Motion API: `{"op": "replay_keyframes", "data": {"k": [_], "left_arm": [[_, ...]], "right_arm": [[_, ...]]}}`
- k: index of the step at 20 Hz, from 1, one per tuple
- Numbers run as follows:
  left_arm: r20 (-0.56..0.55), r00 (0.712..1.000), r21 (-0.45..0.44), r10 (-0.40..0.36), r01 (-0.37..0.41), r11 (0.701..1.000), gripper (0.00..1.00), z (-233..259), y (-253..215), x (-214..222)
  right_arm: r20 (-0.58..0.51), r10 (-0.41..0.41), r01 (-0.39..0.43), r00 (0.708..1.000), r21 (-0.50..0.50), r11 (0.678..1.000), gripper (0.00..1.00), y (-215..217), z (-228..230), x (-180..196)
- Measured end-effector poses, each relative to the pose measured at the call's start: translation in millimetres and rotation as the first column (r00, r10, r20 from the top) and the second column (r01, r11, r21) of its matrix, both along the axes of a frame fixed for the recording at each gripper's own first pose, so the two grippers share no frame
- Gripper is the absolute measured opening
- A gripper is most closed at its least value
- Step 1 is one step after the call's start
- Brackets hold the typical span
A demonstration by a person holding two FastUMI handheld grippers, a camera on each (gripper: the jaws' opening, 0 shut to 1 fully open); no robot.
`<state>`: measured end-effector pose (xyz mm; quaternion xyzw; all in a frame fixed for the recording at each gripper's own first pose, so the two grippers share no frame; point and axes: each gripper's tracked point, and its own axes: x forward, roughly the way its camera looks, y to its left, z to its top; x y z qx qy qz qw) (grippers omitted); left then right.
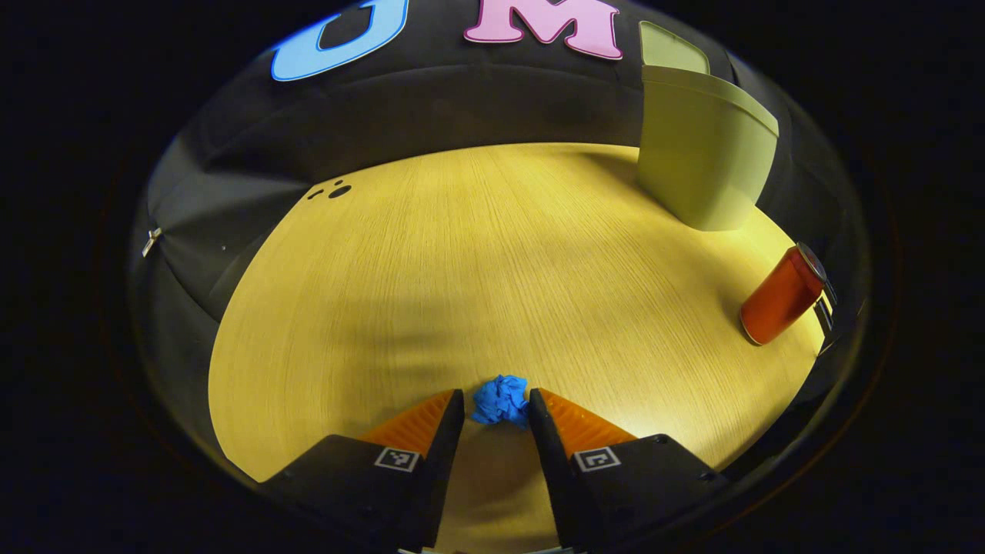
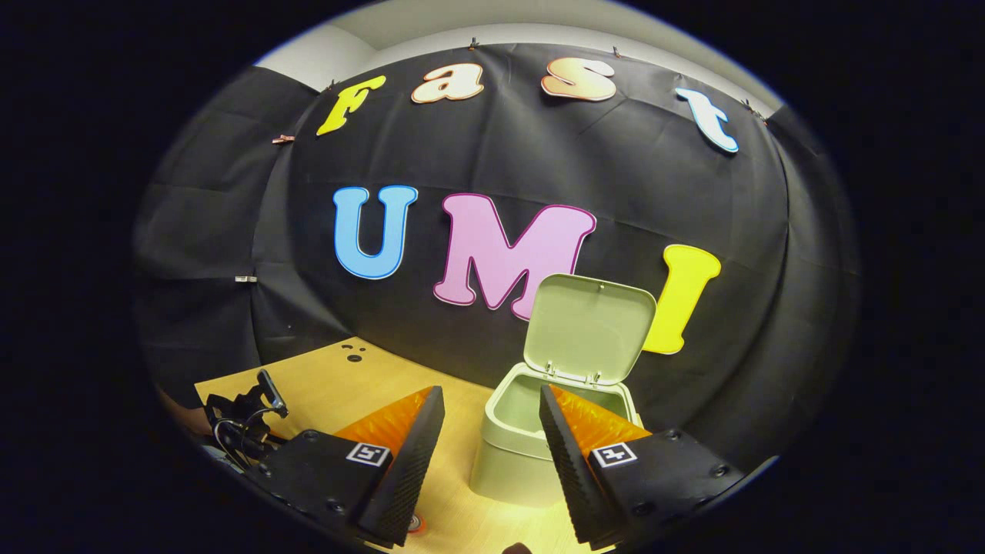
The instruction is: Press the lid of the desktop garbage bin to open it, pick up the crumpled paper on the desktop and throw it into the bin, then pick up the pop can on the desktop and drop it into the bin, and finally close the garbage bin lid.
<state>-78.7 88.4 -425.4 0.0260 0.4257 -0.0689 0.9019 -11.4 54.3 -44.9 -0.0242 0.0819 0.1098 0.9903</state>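
Small crumpled ball of blue paper (image 1: pixel 501 400), creased and irregular in outline, sits at the tips of the left gripper (image 1: pixel 496 409), between its two fingers; the right fingertip meets the paper's edge, the left one stands at its other side, and I cannot tell whether both press on it or whether the ball is off the table. The fingers are wedge-shaped, with ribbed inner faces, set apart about the width of the ball. Beneath lies a pale wooden tabletop (image 1: pixel 477 254) with fine straight grain and a matte finish. Far right on that surface, a red cylindrical metal pop can (image 1: pixel 780 297) with a dark top rim appears tilted at the fisheye edge; whether it truly leans cannot be told. Behind it, well apart from the paper, stands the pale green plastic desktop bin (image 1: pixel 704 158), smooth-walled and tapering toward its base. In the right gripper view the same bin (image 2: pixel 514 454) shows a rounded-rectangle mouth, and its flat hinged lid (image 2: pixel 589 329) with rounded corners is raised upright at the back edge; the inside looks bare as far as can be seen. The right gripper (image 2: pixel 492 412) hangs in front of the bin, fingers spread wide, holding nothing. At the lower left of that view a dark rig of brackets and cable (image 2: pixel 242 423) shows over the table.
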Motion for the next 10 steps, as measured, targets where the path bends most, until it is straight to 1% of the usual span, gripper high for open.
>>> {"op": "replay_keyframes", "data": {"k": [2, 3, 4, 5, 9, 10], "left_arm": [[-0.008, 1.000, 0.000, 0.004, -0.004, 1.000, 0.53, 1, -1, -1], [-0.003, 1.000, 0.002, 0.008, -0.008, 1.000, 0.48, 3, -1, 1], [0.003, 1.000, 0.004, 0.015, -0.015, 1.000, 0.46, 3, 1, 2], [0.010, 1.000, 0.001, 0.024, -0.024, 1.000, 0.42, 1, 4, 5], [0.065, 0.996, -0.031, 0.054, -0.052, 0.998, 0.37, 27, 8, 17], [0.085, 0.995, -0.038, 0.059, -0.056, 0.998, 0.39, 36, 8, 23]], "right_arm": [[-0.017, -0.001, 0.001, 1.000, 0.004, 1.000, 0.80, 0, -5, -1], [-0.026, 0.000, 0.000, 1.000, 0.010, 1.000, 0.80, 2, -8, -1], [-0.034, 0.003, -0.002, 0.999, 0.017, 1.000, 0.80, 3, -11, -2], [-0.038, 0.006, -0.005, 0.999, 0.023, 1.000, 0.80, 5, -12, -2], [-0.058, 0.029, -0.028, 0.998, 0.030, 0.999, 0.80, 11, -22, -4], [-0.066, 0.036, -0.034, 0.997, 0.035, 0.999, 0.80, 13, -24, -5]]}}
